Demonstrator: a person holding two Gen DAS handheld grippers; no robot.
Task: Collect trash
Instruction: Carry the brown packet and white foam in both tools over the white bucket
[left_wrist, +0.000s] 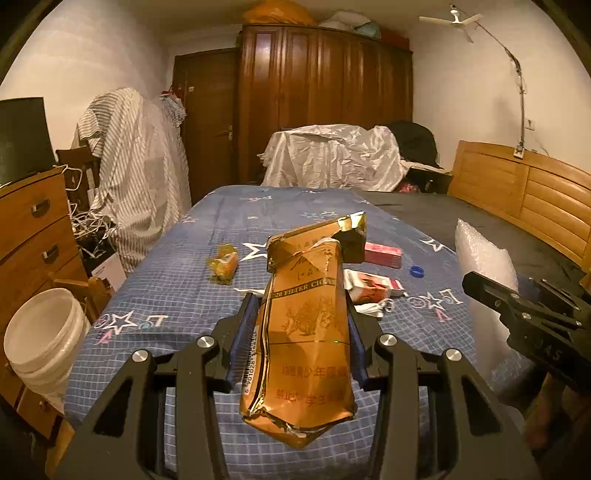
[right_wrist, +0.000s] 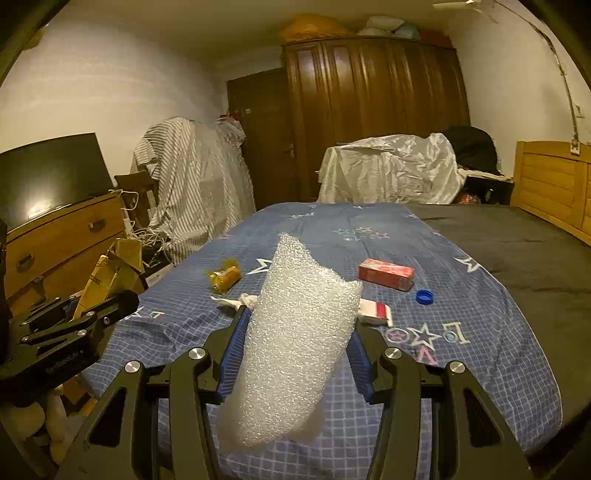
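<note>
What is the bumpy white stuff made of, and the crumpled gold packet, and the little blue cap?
The bumpy white sheet looks like soft plastic foam or bubble wrap: pale, see-through at the edges, covered in tiny bumps.
The gold packet seems to be thin printed paper with shiny foil inside: it creases sharply and its torn top glints.
The blue cap looks like hard, smooth plastic with a ridged edge.

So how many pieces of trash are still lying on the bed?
5: yellow wrapper, tissue, red-white pack, red box, blue cap. Held items may hide more.
</note>
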